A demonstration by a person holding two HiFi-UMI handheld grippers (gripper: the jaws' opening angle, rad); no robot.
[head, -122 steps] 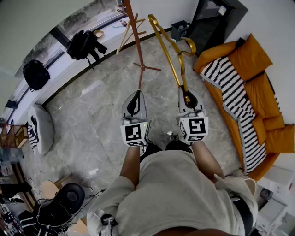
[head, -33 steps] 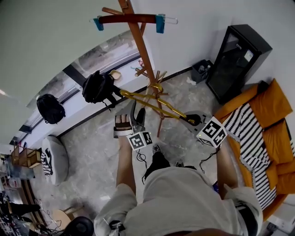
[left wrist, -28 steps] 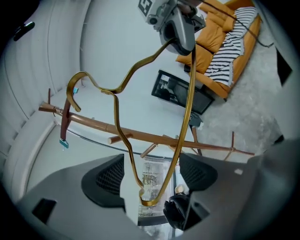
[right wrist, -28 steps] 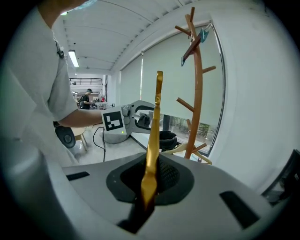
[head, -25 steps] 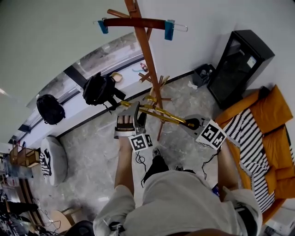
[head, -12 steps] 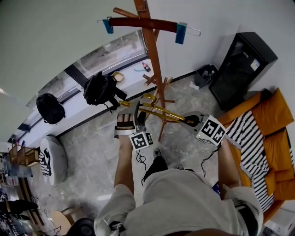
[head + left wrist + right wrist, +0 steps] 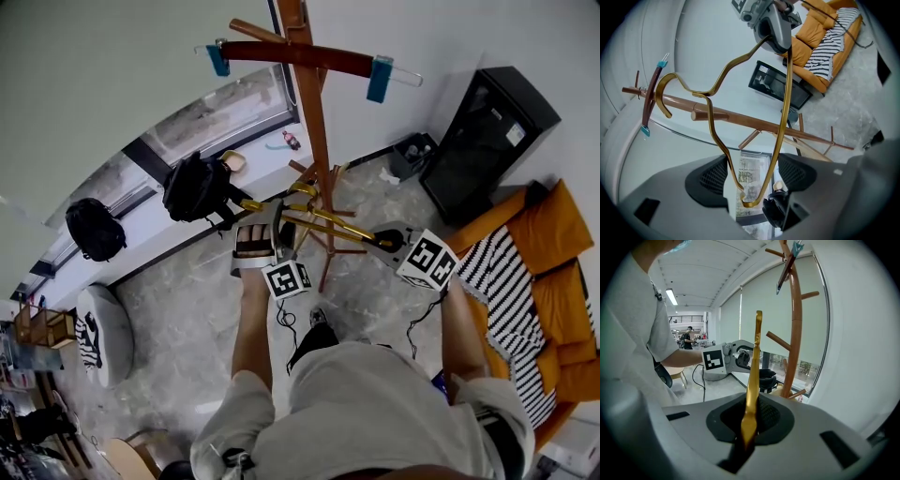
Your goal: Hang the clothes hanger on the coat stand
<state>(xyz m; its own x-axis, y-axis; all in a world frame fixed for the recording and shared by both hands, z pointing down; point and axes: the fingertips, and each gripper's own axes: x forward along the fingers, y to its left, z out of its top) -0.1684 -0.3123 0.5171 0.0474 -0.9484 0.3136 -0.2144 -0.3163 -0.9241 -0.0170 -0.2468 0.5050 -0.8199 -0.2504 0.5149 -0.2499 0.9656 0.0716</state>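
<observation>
The gold hanger [image 7: 752, 390] is held off the ground, level and stretched between the two claws, in front of the wooden coat stand [image 7: 312, 141]. The right claw [image 7: 750, 423] is clamped tight on one end of it, and the bar runs straight out from those jaws towards the left claw [image 7: 752, 176]. The left claw's jaws stand apart. The hanger's other bent end sits down between them, one wire along the left pad and the other just short of the right pad. From there the wires rise away from the left claw, and the hook curls across the stand's pole. Whether the hook touches the pole cannot be told. Farther along the pole from both claws, near its top, a brown hanger with blue clips [image 7: 300, 54] sits on the stand. Below the claws lies a grey marbled floor [image 7: 187, 300]. A white wall [image 7: 422, 28] is behind the stand, with a black cabinet [image 7: 487, 131] against it beyond the right claw. An orange sofa [image 7: 562, 244] with a black-and-white striped blanket [image 7: 511, 281] is to that claw's outer side. Beyond the left claw, two black backpacks [image 7: 192, 187] rest along a window ledge.
</observation>
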